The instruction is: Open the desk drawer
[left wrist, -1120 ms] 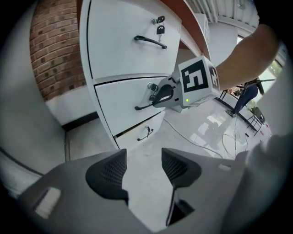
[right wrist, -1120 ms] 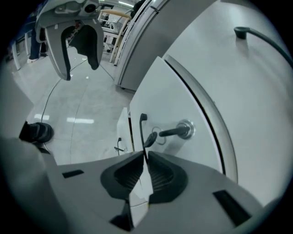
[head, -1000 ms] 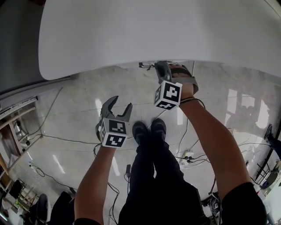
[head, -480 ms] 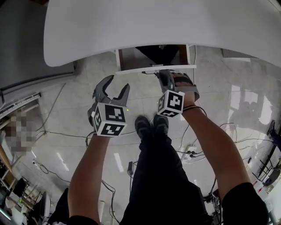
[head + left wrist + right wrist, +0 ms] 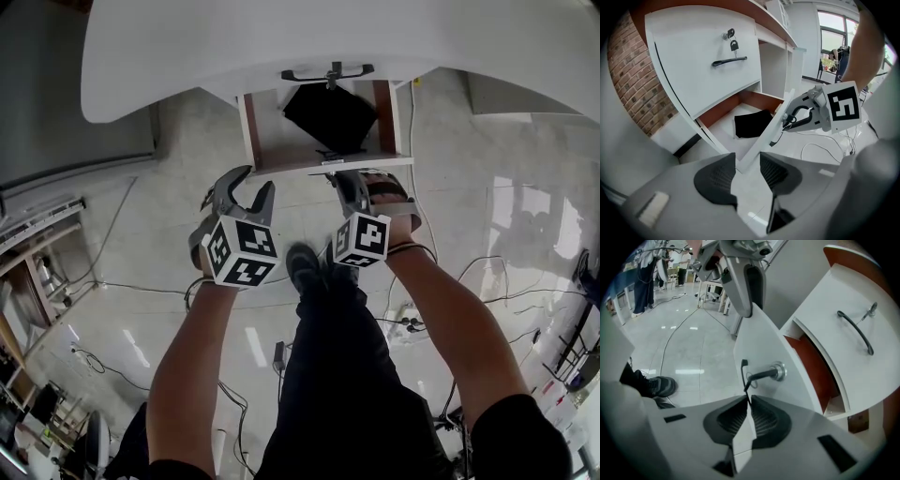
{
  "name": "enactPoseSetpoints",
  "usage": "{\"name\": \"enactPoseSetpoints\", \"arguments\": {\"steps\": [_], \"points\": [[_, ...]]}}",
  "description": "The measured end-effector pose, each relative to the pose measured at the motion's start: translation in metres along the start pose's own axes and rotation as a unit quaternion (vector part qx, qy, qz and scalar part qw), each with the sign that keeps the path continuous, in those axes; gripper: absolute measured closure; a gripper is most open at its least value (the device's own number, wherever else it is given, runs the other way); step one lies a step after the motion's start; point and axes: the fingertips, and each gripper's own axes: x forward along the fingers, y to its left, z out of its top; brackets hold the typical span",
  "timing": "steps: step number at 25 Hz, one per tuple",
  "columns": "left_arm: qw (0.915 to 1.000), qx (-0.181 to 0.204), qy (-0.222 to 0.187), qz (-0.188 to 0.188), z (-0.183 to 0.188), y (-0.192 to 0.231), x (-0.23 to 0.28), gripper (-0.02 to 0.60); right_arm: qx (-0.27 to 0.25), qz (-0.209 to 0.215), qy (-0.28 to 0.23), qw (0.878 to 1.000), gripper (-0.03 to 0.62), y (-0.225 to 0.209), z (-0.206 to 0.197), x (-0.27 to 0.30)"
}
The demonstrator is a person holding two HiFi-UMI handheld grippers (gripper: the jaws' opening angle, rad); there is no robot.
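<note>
Beneath the white desk top [image 5: 281,47], over a glossy pale floor [image 5: 141,281] crossed by cables, the desk drawer [image 5: 267,150] stands pulled well out toward the person. Its red-brown side walls and white bottom are exposed. A flat black sheet-like item [image 5: 330,117] lies inside it, toward the back.

Above it, the upper drawer front [image 5: 703,61] sits closed, with a curved black handle [image 5: 729,61] and a key [image 5: 727,34] in the lock just over it.

The right gripper [image 5: 349,178] meets the open drawer's front panel at mid-width. Its jaws are closed together on the end of that drawer's thin black pull handle [image 5: 761,375], which stands off the panel on a chromed post.

The left gripper [image 5: 246,192] hangs just beside the left end of the front panel. Its jaws are about half apart, have just been closing, and grip nothing. The panel's corner shows in the gap between them in the left gripper view; whether it reaches between the pads cannot be told.

The person's dark shoes [image 5: 319,267] stand below the drawer.
</note>
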Motion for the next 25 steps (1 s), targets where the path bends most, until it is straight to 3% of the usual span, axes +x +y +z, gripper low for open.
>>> {"name": "enactPoseSetpoints", "arguments": {"steps": [3, 6, 9, 13, 16, 17, 18, 21, 23, 25], "points": [[0.9996, 0.001, 0.020, -0.021, -0.014, -0.011, 0.004, 0.430, 0.004, 0.029, -0.008, 1.000, 0.583, 0.026, 0.003, -0.006], [0.9993, -0.013, 0.021, -0.027, -0.026, -0.018, 0.005, 0.440, -0.012, 0.088, -0.019, 0.996, 0.583, 0.094, 0.007, -0.018], [0.9993, -0.026, 0.007, -0.026, -0.025, -0.018, 0.005, 0.434, 0.054, 0.119, -0.015, 0.991, 0.582, 0.134, -0.007, -0.020], [0.9994, -0.016, -0.008, -0.031, -0.025, -0.016, 0.008, 0.434, 0.169, 0.088, 0.017, 0.982, 0.582, 0.118, -0.038, -0.014], [0.9982, -0.035, 0.002, -0.049, -0.031, -0.016, 0.014, 0.433, 0.233, 0.039, 0.026, 0.971, 0.578, 0.072, -0.062, -0.017], [0.9980, -0.038, 0.007, -0.050, -0.032, -0.016, 0.018, 0.434, 0.244, 0.020, 0.027, 0.969, 0.570, 0.052, -0.070, -0.020], [0.9980, -0.038, 0.013, -0.048, -0.034, -0.016, 0.020, 0.437, 0.245, 0.007, 0.021, 0.969, 0.513, 0.033, -0.074, -0.025], [0.9979, -0.042, 0.023, -0.044, -0.036, -0.016, 0.022, 0.437, 0.189, 0.018, -0.044, 0.981, 0.505, -0.001, -0.048, -0.055], [0.9978, -0.047, 0.017, -0.042, -0.037, -0.016, 0.020, 0.437, 0.111, 0.022, -0.089, 0.990, 0.502, -0.011, -0.023, -0.084], [0.9978, -0.052, 0.008, -0.041, -0.036, -0.016, 0.021, 0.437, 0.025, 0.001, -0.097, 0.995, 0.467, -0.019, -0.015, -0.099]]}}
